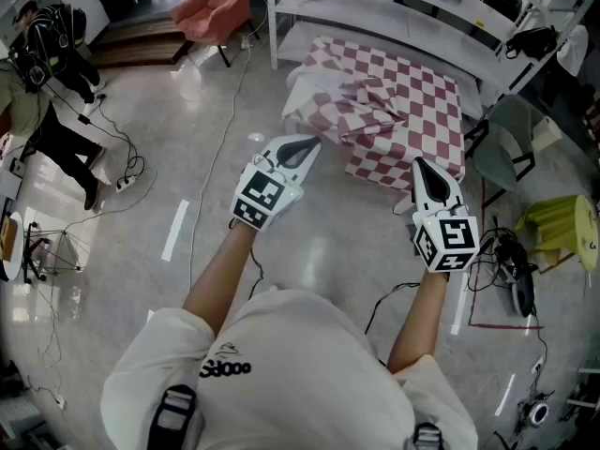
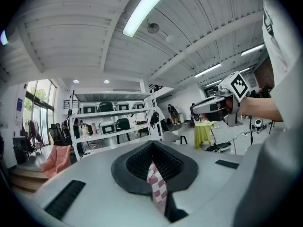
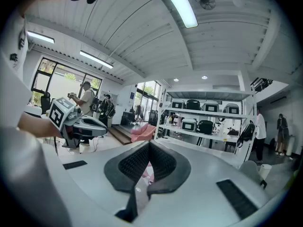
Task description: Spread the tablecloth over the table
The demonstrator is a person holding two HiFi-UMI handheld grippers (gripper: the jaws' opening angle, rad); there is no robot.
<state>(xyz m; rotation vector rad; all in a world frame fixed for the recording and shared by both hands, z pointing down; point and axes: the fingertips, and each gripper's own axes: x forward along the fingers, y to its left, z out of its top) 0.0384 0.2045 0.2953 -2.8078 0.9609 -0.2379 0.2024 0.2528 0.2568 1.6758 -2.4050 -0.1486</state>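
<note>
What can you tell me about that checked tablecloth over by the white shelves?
The tablecloth is thin, soft-looking fabric in dark red and white checks, with a plain pale underside showing at its left end. It lies rumpled and partly folded over a small table beside the shelving, one edge hanging down the near side, not yet spread flat. The left gripper pinches a checked strip of it, and the right gripper appears closed on another bit.

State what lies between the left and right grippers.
In the head view, the tablecloth edge runs between left gripper and right gripper; nearer the person, only floor.
</note>
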